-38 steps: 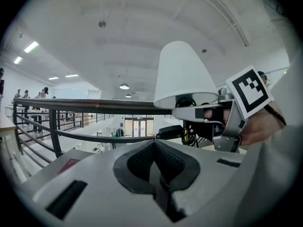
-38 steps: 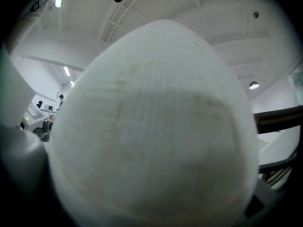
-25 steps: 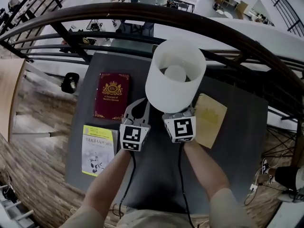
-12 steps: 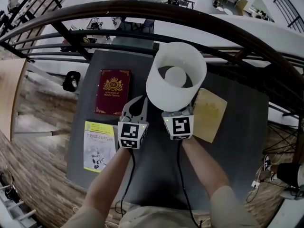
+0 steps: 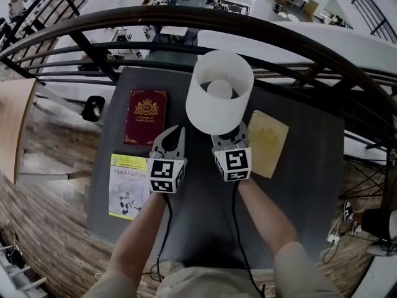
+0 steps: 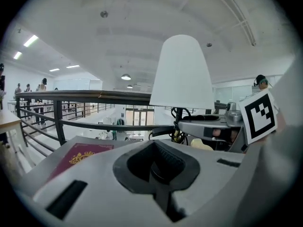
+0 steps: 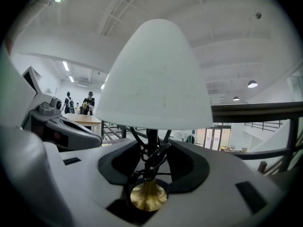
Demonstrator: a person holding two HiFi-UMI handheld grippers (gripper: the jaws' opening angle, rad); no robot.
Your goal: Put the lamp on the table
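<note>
Over table [image 5: 198, 222], lamp [image 7: 154, 79] clamped in right gripper's [image 7: 152, 167] jaws

dark grey table [image 5: 205, 228] — red book [image 5: 144, 117], yellow booklet [image 5: 128, 185], tan notebook [image 5: 268, 143]

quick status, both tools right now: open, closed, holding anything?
Left tool: closed, nothing between its jaws.
Right tool: closed on the lamp, gripping its stem below the shade.
</note>
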